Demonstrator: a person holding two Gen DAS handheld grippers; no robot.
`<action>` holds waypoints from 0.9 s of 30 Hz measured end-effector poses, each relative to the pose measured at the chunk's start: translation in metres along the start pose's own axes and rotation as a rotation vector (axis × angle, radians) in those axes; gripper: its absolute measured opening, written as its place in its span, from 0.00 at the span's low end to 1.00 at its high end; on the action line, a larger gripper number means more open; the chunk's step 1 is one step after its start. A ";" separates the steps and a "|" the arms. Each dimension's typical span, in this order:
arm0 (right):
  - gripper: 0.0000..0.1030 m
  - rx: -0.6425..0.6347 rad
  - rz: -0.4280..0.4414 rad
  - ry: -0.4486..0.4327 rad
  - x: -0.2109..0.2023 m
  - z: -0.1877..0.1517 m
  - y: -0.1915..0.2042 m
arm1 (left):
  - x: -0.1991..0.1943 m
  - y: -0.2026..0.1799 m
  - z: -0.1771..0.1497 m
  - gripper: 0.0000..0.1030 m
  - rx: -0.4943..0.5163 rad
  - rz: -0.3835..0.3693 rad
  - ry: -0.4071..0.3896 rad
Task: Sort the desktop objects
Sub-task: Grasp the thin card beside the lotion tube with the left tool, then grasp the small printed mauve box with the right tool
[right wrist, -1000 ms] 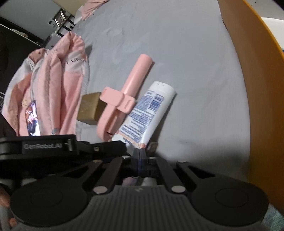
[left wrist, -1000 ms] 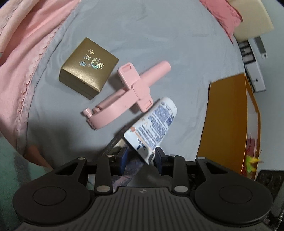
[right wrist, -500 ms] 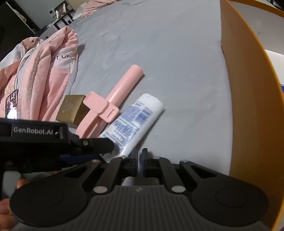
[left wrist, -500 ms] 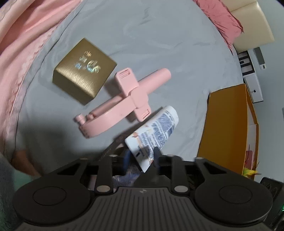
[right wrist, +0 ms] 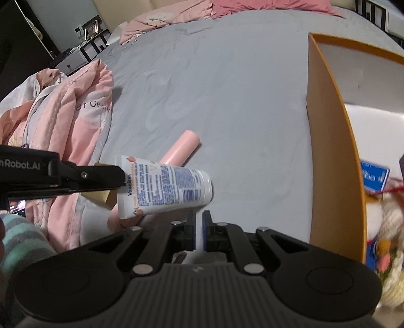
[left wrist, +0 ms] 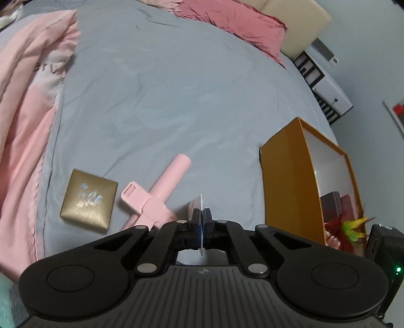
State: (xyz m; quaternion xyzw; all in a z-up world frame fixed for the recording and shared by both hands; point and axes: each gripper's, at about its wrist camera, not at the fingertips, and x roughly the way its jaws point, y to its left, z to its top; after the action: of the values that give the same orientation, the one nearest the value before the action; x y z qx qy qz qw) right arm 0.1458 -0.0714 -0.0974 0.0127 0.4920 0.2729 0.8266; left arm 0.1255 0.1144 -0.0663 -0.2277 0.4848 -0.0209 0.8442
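My left gripper is shut on the flat crimped end of a white Vaseline tube and holds it lifted above the grey bed sheet; in the left wrist view only the tube's thin edge shows between the fingers. My right gripper is nearly shut, with a narrow gap and nothing held, just below the tube's cap end. A pink folding holder and a gold box lie on the sheet to the left. An orange box stands open at the right.
A pink quilt is bunched along the left of the bed. Pink pillows lie at the far end. The orange box holds a feathered toy and other items. White shelving stands past the bed.
My left gripper closed on the tube's crimped end and lifted it off the sheet. Both cameras rose and tilted up. The right gripper stayed almost closed.
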 end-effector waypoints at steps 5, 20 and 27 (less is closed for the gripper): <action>0.06 0.016 -0.002 0.005 0.006 0.000 -0.003 | 0.017 -0.001 -0.002 0.05 0.000 0.017 0.029; 0.36 0.057 0.128 0.144 0.023 -0.022 0.004 | -0.004 -0.003 -0.003 0.10 0.075 0.037 -0.042; 0.54 -0.095 0.131 0.216 0.044 -0.016 0.025 | -0.052 0.010 -0.014 0.10 0.093 0.053 -0.059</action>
State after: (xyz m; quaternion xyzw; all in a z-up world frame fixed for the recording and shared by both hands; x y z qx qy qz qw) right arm 0.1378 -0.0334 -0.1342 -0.0239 0.5627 0.3493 0.7488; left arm 0.0849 0.1312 -0.0341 -0.1759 0.4640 -0.0146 0.8681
